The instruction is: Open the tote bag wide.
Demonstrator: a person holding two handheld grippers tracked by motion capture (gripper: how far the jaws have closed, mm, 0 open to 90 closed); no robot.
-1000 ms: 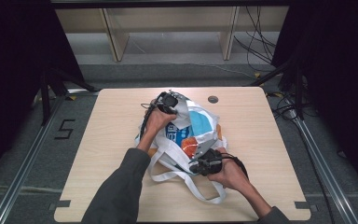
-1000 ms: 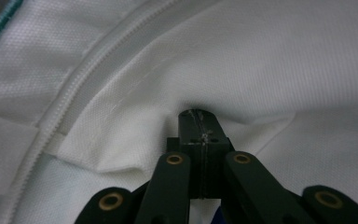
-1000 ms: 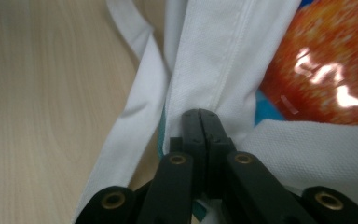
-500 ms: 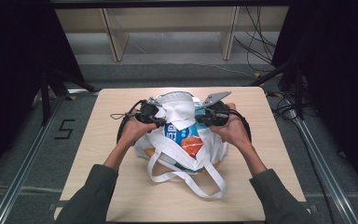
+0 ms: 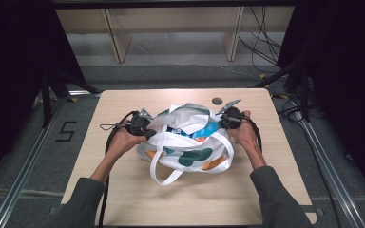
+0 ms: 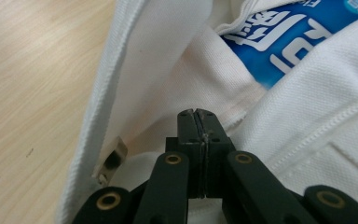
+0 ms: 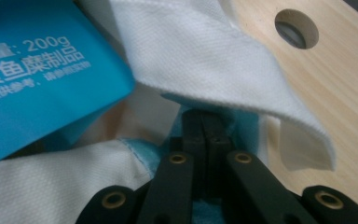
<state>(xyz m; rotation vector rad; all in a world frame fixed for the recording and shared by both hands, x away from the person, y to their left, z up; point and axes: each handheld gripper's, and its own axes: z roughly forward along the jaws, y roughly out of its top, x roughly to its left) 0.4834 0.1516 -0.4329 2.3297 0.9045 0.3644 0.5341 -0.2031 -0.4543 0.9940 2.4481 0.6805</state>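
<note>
A white tote bag with green and orange prints lies in the middle of the wooden table, its mouth stretched wide. Blue packets show inside it. My left gripper is shut on the bag's left rim. In the left gripper view the jaws meet against white cloth, beside a blue printed packet. My right gripper is shut on the right rim. In the right gripper view its tips sit under a fold of white cloth, next to a blue packet.
The bag's white straps loop toward the near edge of the table. A round hole is in the table's far side, just beyond the right gripper. The floor at left carries a "5" mark. Cables lie off the right edge.
Both hands have moved apart, the left to the left and the right from the near side up to the right rim. The bag's mouth has been pulled wide between them.
</note>
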